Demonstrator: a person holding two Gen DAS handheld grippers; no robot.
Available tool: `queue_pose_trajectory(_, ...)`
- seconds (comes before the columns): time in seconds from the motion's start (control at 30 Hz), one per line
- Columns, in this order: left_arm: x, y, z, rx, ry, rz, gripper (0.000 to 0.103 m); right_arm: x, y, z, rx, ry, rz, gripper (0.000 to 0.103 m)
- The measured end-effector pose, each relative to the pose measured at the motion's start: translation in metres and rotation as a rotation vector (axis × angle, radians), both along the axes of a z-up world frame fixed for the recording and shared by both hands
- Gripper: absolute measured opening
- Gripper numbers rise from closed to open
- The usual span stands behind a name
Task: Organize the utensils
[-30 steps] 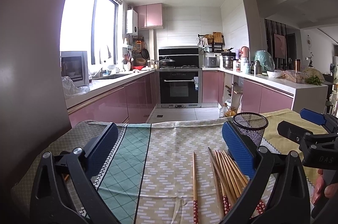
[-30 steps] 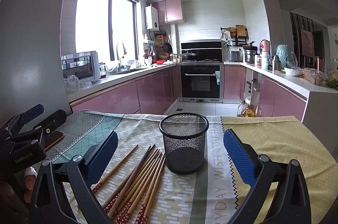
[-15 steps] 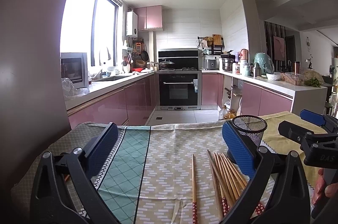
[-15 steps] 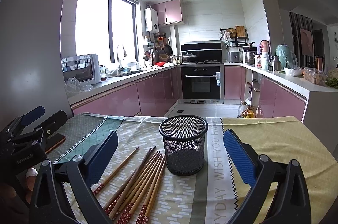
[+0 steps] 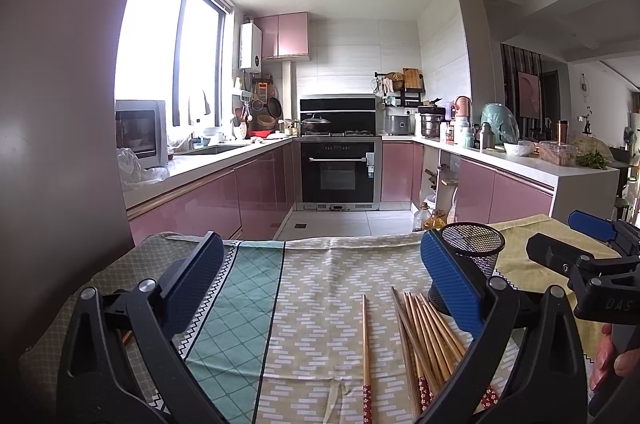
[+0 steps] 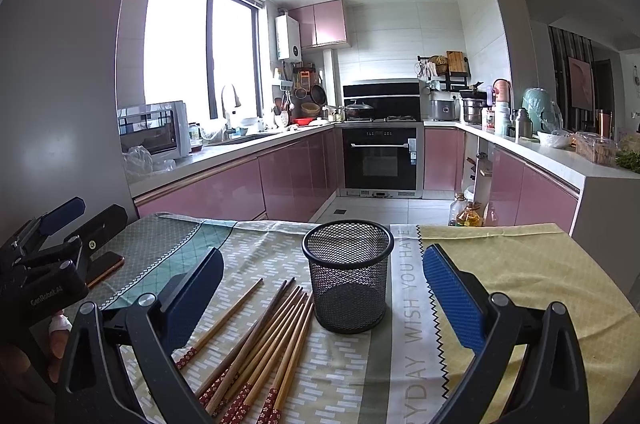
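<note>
An empty black mesh cup (image 6: pixel 347 274) stands upright on the patterned tablecloth (image 6: pixel 276 252). Several wooden chopsticks (image 6: pixel 268 340) with red patterned ends lie in a loose bunch left of it, one chopstick (image 6: pixel 224 320) apart to the left. In the left wrist view the bunch (image 5: pixel 428 328) and the single chopstick (image 5: pixel 365 340) lie ahead, the cup (image 5: pixel 472 252) partly behind my right finger. My left gripper (image 5: pixel 320 288) is open and empty above the cloth. My right gripper (image 6: pixel 320 298) is open and empty, the cup between its fingers further ahead.
The table's far edge (image 6: pixel 280 222) drops to the kitchen floor. A phone (image 6: pixel 105 266) lies at the left on the cloth. The other gripper shows at the side of each view: the right one (image 5: pixel 588 264), the left one (image 6: pixel 48 256). A wall (image 5: pixel 60 103) stands on the left.
Both cameras have tilted slightly so the table sits lower in view. The grippers stay open; chopsticks and cup have not moved.
</note>
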State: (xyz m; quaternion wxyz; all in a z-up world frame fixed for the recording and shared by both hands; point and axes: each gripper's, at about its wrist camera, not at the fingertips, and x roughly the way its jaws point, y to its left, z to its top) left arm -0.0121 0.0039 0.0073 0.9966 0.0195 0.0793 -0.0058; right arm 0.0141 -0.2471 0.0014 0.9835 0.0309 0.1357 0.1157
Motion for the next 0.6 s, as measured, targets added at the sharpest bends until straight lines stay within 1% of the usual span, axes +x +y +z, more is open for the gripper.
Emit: queue_pose_trajectory(0.6,0.0000,0.0001,0.0000,-0.001,0.001,-0.001,0.097,-0.0020,-0.0017,0.0022,-0.008,-0.003,-0.009,0.097)
